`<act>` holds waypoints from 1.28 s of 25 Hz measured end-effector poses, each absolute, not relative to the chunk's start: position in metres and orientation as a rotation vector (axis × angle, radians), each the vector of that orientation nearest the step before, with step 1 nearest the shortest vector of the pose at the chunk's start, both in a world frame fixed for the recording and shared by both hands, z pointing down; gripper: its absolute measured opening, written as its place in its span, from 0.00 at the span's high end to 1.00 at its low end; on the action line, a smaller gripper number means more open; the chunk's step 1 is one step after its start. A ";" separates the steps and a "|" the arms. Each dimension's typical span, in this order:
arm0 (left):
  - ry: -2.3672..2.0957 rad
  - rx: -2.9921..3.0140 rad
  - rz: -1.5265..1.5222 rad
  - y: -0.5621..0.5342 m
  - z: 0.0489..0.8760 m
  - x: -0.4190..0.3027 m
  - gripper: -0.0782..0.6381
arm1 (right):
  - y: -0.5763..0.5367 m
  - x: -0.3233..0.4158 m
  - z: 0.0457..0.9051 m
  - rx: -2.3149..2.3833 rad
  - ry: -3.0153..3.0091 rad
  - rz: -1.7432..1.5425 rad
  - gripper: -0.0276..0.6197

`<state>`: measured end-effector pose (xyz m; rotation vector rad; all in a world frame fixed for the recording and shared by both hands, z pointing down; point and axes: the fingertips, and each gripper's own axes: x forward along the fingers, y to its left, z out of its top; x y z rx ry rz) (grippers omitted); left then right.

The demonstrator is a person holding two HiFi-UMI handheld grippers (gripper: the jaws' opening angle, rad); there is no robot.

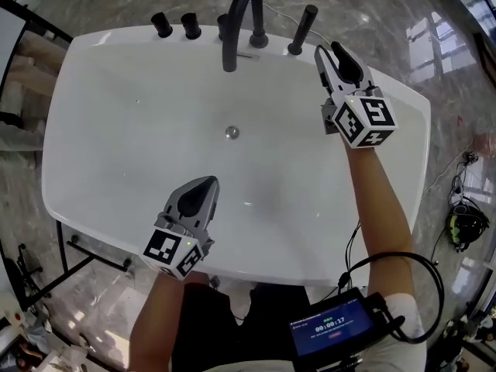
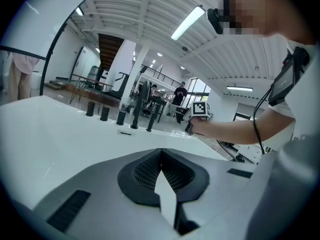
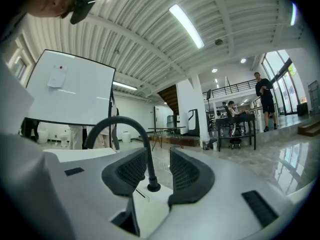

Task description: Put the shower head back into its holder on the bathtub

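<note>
**Shower head seated in its holder, right claw spread beside it**

One white bathtub (image 1: 101, 49) is being seen from above, standing on a marbled floor. Along its far rim, five black fittings are being counted from the left. First, three short knobs (image 1: 161, 24) are being shown, the third partly hidden behind the next fitting. Below them, over the near half of the tub, the left claw (image 1: 209, 184) is being held with its two jaws pressed together and nothing between them. One drain (image 1: 231, 132) is being shown in the middle of the tub floor. Next on the rim, one arched spout (image 1: 244, 14) is being shown. Then comes the one shower head (image 1: 304, 28), standing slightly tilted in its holder. Just to its right, the right claw (image 1: 326, 49) is being held over the rim. Its two jaws are being kept spread and nothing is being pinched; only the distant spout is being seen through the gap. At lower right, one small screen (image 1: 329, 332) is being worn at the person's waist.
</note>
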<state>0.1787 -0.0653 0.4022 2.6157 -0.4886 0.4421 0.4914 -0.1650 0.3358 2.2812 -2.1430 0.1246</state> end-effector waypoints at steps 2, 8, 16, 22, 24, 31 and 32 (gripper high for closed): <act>-0.499 2.617 0.433 -0.054 0.388 0.183 0.87 | -0.144 0.484 0.313 2.263 -2.157 0.093 0.73; -0.541 2.694 0.434 -0.026 0.320 0.174 0.87 | -0.060 0.466 0.268 2.283 -2.008 -0.011 0.91; -0.632 2.769 0.342 0.012 0.214 0.149 0.87 | 0.044 0.433 0.213 2.403 -1.968 0.132 0.94; -0.617 2.768 0.356 0.047 0.172 0.141 0.87 | 0.128 0.374 0.217 2.352 -1.954 0.239 0.94; -0.585 2.807 0.370 0.058 0.165 0.147 0.87 | 0.153 0.349 0.218 2.330 -1.959 0.267 0.94; -0.508 2.887 0.347 0.079 0.155 0.140 0.87 | 0.207 0.292 0.203 2.294 -1.955 0.251 0.94; -0.503 2.894 0.340 0.082 0.151 0.133 0.87 | 0.210 0.286 0.195 2.297 -1.953 0.239 0.94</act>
